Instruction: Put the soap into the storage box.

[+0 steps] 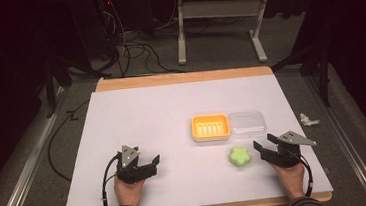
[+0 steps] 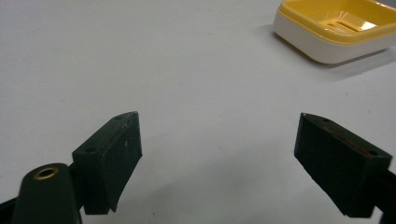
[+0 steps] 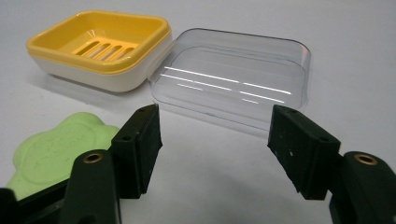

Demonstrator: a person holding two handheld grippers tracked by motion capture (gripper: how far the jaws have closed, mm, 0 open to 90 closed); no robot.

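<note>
White table (image 1: 137, 117): left gripper (image 1: 152, 164) and right gripper (image 1: 261, 147) are held released, empty; one soap (image 1: 239, 156), one soap dish (image 1: 210, 127), one clear lid (image 1: 246, 123) are counted.

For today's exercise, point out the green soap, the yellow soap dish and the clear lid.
green soap (image 1: 239, 156), high view, middle of its top face.
yellow soap dish (image 3: 100, 44), right gripper view, slotted floor of the dish.
clear lid (image 3: 233, 77), right gripper view, its flat transparent top.
</note>
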